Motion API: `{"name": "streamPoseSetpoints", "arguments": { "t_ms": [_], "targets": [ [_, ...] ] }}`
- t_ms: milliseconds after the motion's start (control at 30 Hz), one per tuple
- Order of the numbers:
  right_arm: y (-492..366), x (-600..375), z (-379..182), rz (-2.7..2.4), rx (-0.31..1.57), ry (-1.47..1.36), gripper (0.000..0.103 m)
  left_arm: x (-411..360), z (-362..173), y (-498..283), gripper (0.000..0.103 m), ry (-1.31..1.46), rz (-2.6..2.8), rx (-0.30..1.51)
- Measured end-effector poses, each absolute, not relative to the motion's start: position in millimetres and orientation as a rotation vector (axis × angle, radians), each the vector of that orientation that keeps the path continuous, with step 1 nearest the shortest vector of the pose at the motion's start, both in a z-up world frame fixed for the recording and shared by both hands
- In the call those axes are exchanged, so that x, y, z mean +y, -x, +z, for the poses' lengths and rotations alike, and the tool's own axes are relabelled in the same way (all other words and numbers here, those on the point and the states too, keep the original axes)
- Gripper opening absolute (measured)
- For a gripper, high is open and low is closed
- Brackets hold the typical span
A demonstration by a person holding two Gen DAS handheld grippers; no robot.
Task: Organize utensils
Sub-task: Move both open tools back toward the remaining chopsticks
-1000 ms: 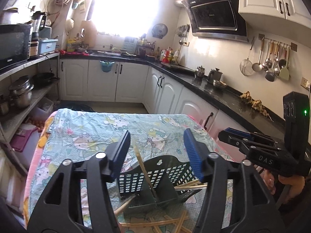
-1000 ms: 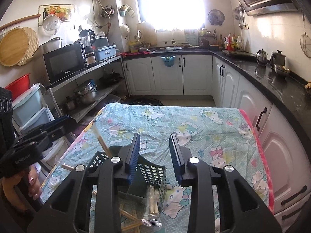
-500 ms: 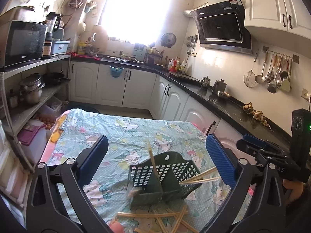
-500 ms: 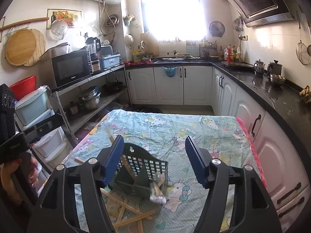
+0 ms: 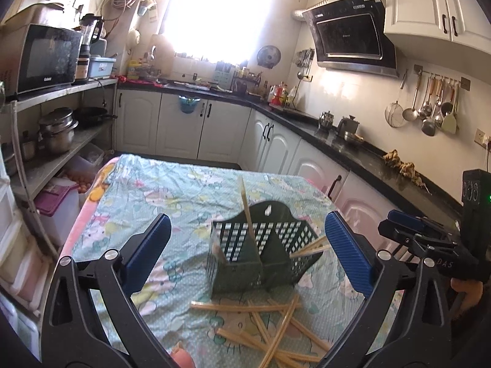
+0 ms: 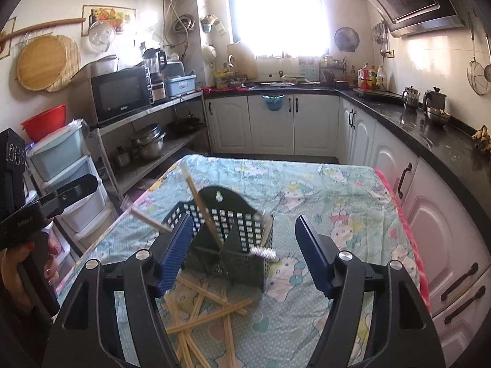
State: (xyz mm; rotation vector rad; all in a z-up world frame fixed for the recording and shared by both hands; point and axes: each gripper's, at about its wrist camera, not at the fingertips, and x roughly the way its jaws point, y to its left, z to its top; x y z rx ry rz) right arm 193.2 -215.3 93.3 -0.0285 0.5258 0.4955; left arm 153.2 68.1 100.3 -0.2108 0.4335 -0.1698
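A dark green mesh utensil basket stands on the table. One wooden chopstick leans upright in it. Two more poke out through its right side, and another sticks out to its left. Several loose chopsticks lie crossed in front of the basket. A blurred whitish packet hangs at the basket's right front. My left gripper is wide open and holds nothing. My right gripper is opening, with nothing between its pads. Both sit short of the basket.
A cartoon-print cloth covers the table. Open shelves with pots and a microwave stand to the left. A black counter over white cabinets runs along the back and right. A hand grips the left tool.
Both pairs of jaws have spread apart. Both grippers have drawn back from the basket, so the loose chopsticks in front of it now show. The packet by the right gripper has shifted.
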Motion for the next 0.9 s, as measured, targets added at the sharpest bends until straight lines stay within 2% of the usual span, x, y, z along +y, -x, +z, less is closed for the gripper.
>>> {"name": "streamPoseSetpoints", "arguments": {
  "t_ms": [900],
  "targets": [
    [-175,-187,7,0.512,0.681,0.15,0.067,86,-20,-151,0.093,0.238,-0.114,0.728]
  ]
}}
